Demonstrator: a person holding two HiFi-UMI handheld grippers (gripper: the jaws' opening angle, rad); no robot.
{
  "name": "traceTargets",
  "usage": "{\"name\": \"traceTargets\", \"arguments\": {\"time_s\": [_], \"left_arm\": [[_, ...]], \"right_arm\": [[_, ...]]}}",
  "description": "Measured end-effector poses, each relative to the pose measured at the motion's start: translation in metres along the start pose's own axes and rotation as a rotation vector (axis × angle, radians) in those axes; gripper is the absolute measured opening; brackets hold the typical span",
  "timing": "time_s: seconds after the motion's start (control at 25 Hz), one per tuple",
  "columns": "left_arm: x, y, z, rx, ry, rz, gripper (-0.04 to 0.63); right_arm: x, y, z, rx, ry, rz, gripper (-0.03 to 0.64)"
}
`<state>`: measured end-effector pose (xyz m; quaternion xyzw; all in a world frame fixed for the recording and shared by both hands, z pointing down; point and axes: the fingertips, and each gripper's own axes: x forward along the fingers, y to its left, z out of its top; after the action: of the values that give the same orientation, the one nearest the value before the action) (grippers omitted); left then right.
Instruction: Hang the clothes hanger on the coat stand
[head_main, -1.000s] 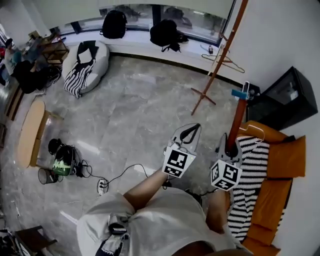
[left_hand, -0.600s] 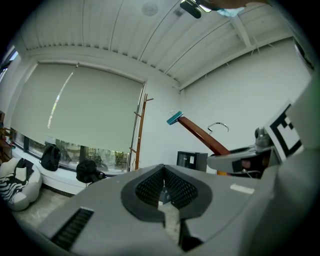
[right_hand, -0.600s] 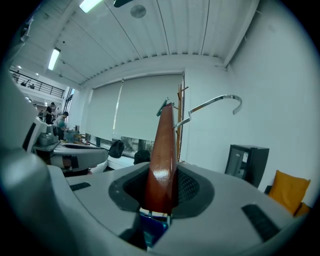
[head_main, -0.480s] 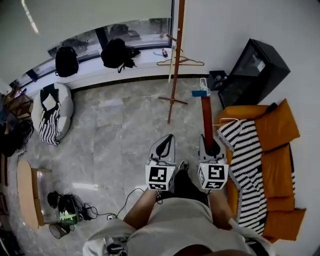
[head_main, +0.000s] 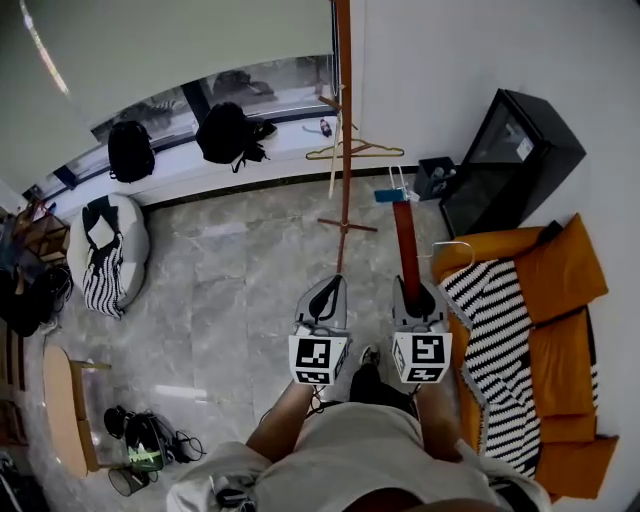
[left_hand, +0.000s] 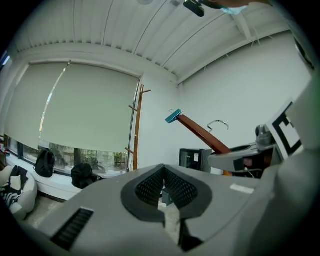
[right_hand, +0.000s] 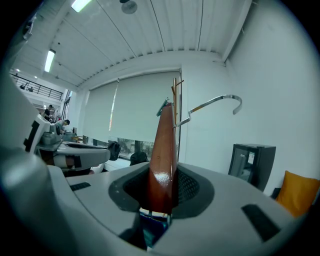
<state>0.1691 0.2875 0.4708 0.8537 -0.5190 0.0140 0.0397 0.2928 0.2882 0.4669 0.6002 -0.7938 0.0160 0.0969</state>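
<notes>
The stand (head_main: 344, 120) is being drawn nearer since the earlier frame. The hanger (head_main: 403, 240), short of it, is being gripped at one end by the jaws of the right gripper (head_main: 414, 292). Those of the left gripper (head_main: 326, 292) are being held closed, empty. The far hook (right_hand: 220, 101) risks being swung past the stand.

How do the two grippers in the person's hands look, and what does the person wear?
Both the left gripper and the right gripper have smooth, light grey, wedge-shaped shells. Each carries a white cube with black square markers at its rear. The jaws are lined with dark ribbed pads. The person wears pale beige clothing.
</notes>
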Motion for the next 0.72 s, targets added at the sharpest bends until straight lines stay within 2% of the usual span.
{"name": "traceTargets", "arguments": {"time_s": [0.44,0.72], "left_arm": [[0.100,0.013,0.007,0.013,0.024,0.032,0.009],[0.121,0.051,0.011,0.024,0.042,0.138,0.009]], "right_arm": [[0.088,-0.050,0.009,-0.001,0.005,0.064,0.092],[0.140,-0.050,0.022,-0.018,-0.016,0.148,0.092]]}}
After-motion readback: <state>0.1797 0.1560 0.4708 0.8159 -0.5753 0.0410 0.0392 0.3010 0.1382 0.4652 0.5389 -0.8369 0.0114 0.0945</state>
